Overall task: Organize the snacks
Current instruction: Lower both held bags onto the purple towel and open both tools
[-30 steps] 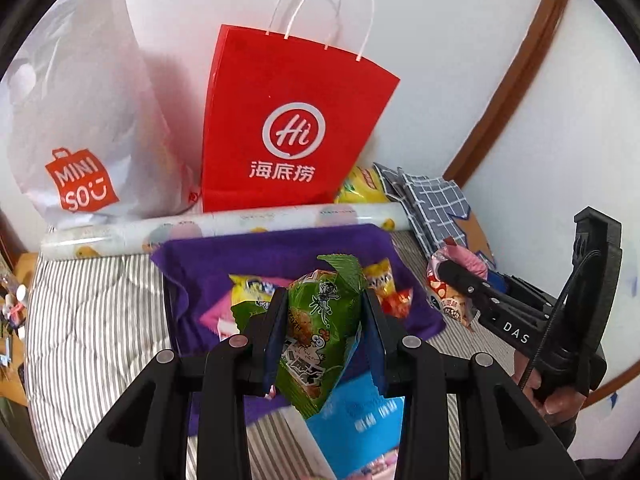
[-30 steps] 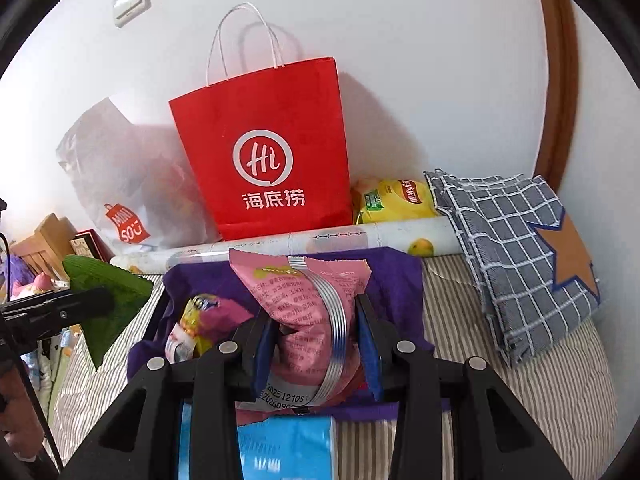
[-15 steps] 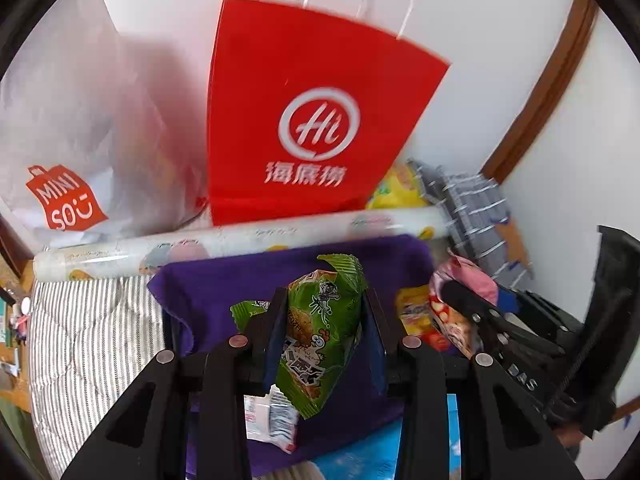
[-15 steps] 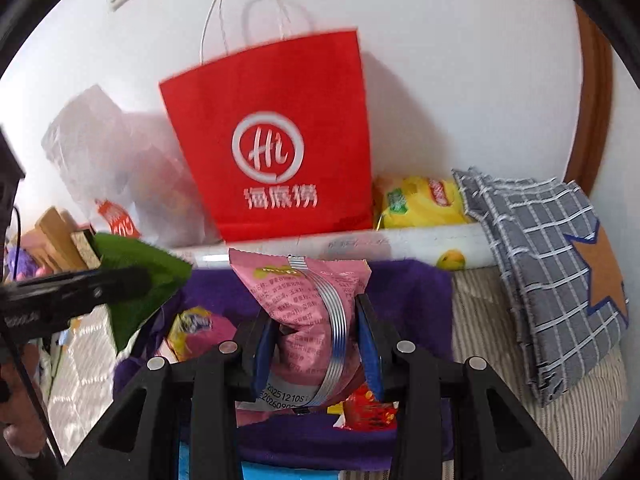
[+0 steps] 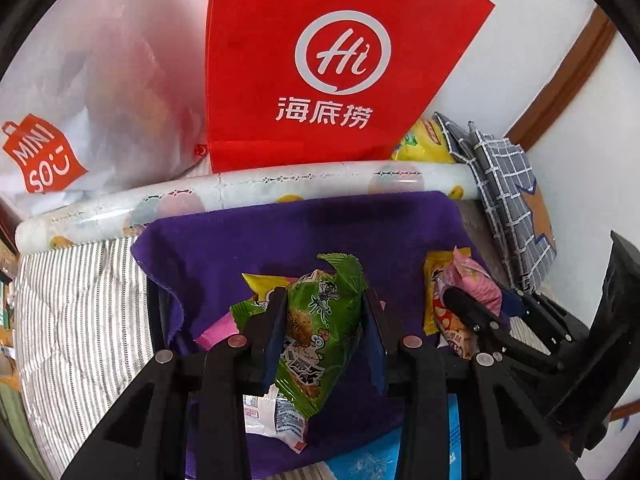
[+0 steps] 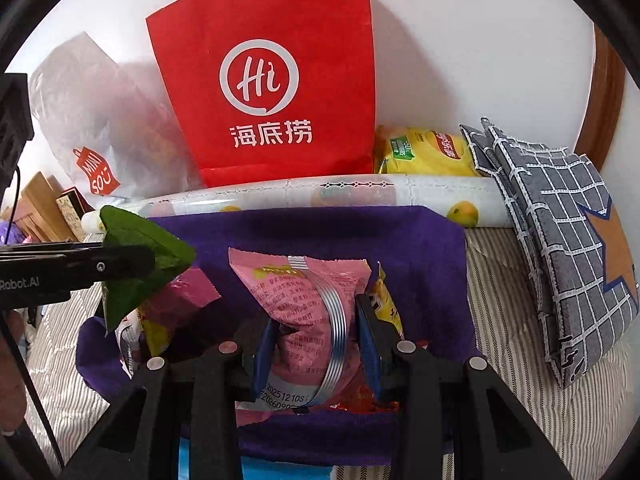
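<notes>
Your left gripper (image 5: 322, 330) squeezes a green pack (image 5: 320, 332) tight, and your right gripper (image 6: 316, 334) pinches a pink pack (image 6: 308, 312) the same way. Both packs hang over the purple cloth (image 5: 304, 228) — it seems to line a box, but the edges are hard to see. More snacks (image 5: 260, 312) lie on the cloth under them. Behind it lies a roll (image 6: 360, 196), then a red bag (image 6: 272, 80) against the wall — with a white bag (image 5: 80, 92) beside it.
</notes>
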Tool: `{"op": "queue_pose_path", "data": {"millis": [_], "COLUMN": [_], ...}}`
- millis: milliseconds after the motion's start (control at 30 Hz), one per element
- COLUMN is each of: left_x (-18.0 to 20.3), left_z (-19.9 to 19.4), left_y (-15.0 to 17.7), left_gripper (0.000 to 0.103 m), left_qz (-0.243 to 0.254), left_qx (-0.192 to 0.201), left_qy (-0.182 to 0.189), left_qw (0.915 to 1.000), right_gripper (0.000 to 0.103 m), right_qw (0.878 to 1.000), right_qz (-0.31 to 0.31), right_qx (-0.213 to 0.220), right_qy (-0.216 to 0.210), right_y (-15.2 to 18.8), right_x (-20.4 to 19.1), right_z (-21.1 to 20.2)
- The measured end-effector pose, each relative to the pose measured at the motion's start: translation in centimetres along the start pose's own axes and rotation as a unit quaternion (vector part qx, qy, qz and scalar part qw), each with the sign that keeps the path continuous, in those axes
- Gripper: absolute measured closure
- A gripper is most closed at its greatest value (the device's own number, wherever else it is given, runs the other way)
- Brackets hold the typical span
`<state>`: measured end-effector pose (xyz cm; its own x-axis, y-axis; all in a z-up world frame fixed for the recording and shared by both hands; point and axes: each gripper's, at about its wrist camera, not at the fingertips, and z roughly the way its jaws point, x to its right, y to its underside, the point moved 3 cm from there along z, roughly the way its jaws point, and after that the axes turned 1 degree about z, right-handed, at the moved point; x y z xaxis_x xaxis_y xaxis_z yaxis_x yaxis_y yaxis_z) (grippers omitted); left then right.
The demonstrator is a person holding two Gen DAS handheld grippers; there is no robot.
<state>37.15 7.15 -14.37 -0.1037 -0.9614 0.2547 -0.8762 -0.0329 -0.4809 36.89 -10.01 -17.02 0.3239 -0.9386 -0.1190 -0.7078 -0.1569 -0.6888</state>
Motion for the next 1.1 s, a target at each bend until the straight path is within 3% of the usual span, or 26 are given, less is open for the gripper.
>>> {"op": "queue_pose_path", "data": {"millis": [1100], "left_x": [0.59], "left_z": [0.67], "left_y": [0.15], "left_gripper": [0.061], "left_qz": [0.009], "left_qx": [-0.012], "left_qy": [-0.001], "left_qw": [0.9999], "right_gripper": [0.060], "right_qw": [1.000], "right_qz": [-0.008], "right_qx": [-0.001], "right_qy": [0.006], "right_y": [0.23], "right_x": [0.26], "right_z": [0.44]}}
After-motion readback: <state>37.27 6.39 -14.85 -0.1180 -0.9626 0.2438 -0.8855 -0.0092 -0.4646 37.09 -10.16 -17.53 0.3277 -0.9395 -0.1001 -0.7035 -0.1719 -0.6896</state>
